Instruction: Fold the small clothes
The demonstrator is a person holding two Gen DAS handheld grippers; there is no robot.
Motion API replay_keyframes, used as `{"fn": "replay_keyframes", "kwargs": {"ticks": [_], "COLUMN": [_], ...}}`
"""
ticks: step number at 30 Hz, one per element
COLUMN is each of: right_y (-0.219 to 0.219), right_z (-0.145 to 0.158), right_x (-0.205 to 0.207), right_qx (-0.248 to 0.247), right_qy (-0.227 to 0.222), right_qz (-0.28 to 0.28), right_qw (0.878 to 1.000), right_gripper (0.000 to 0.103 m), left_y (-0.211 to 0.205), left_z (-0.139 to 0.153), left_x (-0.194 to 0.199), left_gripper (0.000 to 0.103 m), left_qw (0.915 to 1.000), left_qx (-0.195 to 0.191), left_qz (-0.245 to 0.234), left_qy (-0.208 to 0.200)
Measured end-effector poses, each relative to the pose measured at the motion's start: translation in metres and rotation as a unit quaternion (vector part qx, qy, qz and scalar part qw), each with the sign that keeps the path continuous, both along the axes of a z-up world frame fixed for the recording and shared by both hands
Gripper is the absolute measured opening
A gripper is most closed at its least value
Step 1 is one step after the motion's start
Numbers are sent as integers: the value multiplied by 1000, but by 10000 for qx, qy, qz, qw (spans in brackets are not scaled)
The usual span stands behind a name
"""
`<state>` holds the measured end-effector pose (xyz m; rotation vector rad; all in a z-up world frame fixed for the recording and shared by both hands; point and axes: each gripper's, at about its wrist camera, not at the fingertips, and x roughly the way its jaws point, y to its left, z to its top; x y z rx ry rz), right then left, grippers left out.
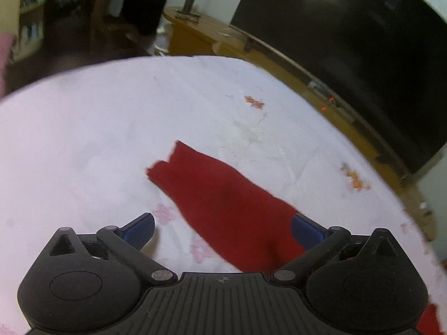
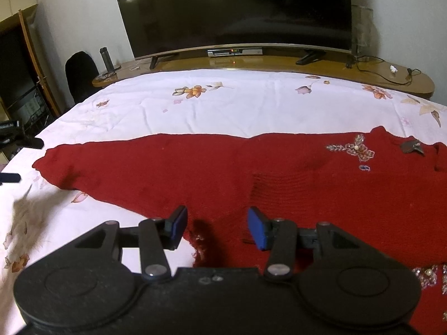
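Your red sweater (image 2: pixel 279 173) lies spread on the bed sheet (image 2: pixel 223 103), sleeve out; seemingly no fold yet. Left gripper (image 1: pixel 222 227) gapes wide, empty. Right gripper (image 2: pixel 217 227) half open over the knit, probably gripping nothing.

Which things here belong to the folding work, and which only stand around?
For the job:
- red sweater
- left tongs, open
- right tongs, open over the sweater's edge
- flowered sheet, the work surface

Just lying about:
- television
- wooden shelf
- black cable
- dark cylinder
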<state>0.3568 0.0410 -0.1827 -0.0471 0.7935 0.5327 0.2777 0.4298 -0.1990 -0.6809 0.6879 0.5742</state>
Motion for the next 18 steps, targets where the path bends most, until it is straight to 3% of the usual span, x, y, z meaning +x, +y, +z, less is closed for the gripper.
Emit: {"fn": "replay_keyframes", "kwargs": {"ticks": [2,6,11,13,15,18], "right_y": [0,0,2,2,2,-1], "right_z": [0,-1,-3,-4,-3,-2], "right_x": [0,0,2,3,4,6], "right_qx": [-8,-26,-53,-49,-48,-73], "right_qy": [-9,-4,-9,-15,-38,-110], "right_qz": [-2,-17,-51,-72,-116,-231], "right_qw": [10000,10000,10000,10000,9999,9996], "right_gripper": [48,48,48,48,48,48], "left_y": [5,14,18,18,22,19], "left_z": [-7,-24,-39,-42,-47,-48], "left_x": [-1,6,11,14,15,12], "left_gripper": [102,68,59,43,13,9], "left_qw": [9997,9986,9967,9967,9952,9946], "left_qx": [-181,-453,-643,-617,-757,-773], "left_qz": [126,213,306,333,405,424], "left_qy": [-135,-182,-381,-416,-470,-550]}}
